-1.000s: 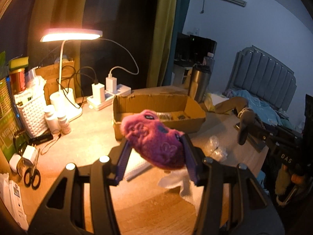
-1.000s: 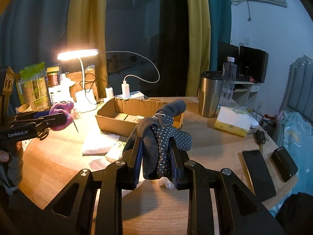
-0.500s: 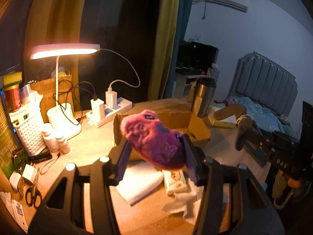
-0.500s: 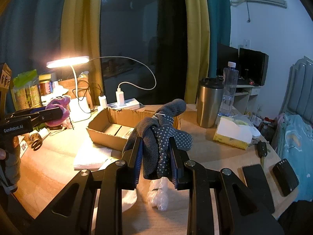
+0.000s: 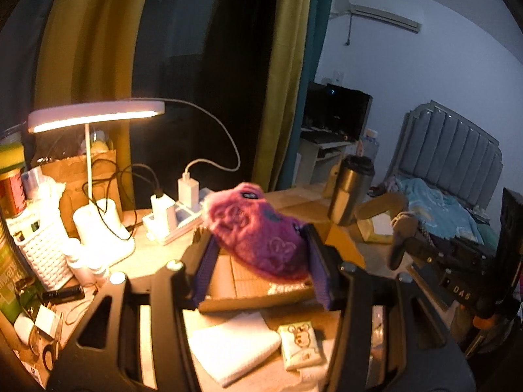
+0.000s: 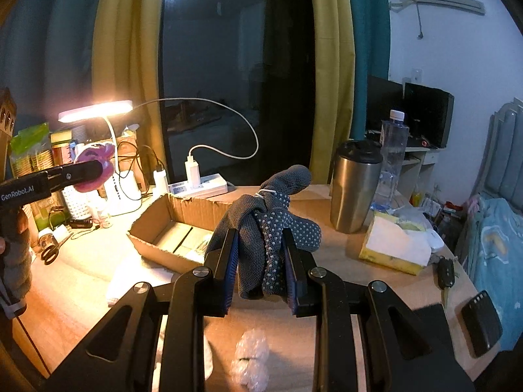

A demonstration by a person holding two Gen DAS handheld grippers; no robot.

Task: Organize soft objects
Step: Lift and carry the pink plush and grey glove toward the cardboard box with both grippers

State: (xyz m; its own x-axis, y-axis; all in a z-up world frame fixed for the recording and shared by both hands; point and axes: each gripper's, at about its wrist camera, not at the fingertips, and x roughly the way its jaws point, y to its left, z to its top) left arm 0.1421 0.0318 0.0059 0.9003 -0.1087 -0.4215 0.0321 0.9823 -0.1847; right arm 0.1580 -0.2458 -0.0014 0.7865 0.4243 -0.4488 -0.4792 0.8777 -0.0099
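A purple plush toy (image 5: 258, 238) is clamped between the blue pads of my left gripper (image 5: 258, 261), held in the air above the open cardboard box (image 5: 248, 297). My right gripper (image 6: 261, 261) is shut on a bundle of grey dotted gloves (image 6: 264, 228), held above the table just in front of the same box (image 6: 153, 225). In the right wrist view the left gripper (image 6: 98, 166) reaches in from the left with the plush toy (image 6: 94, 156). The left wrist view shows the right gripper (image 5: 402, 245) at its right edge.
A lit desk lamp (image 5: 94, 114), a power strip (image 5: 176, 219) and a white basket (image 5: 42, 251) stand at the back left. A steel tumbler (image 6: 354, 186), water bottle (image 6: 394, 153) and tissue pack (image 6: 392, 245) stand right. A white cloth (image 5: 235, 346), bubble wrap (image 6: 250, 359) and phone (image 6: 480, 320) lie near.
Both grippers have moved forward and a little up toward the cardboard box, which now lies under the left gripper. Each keeps its hold.
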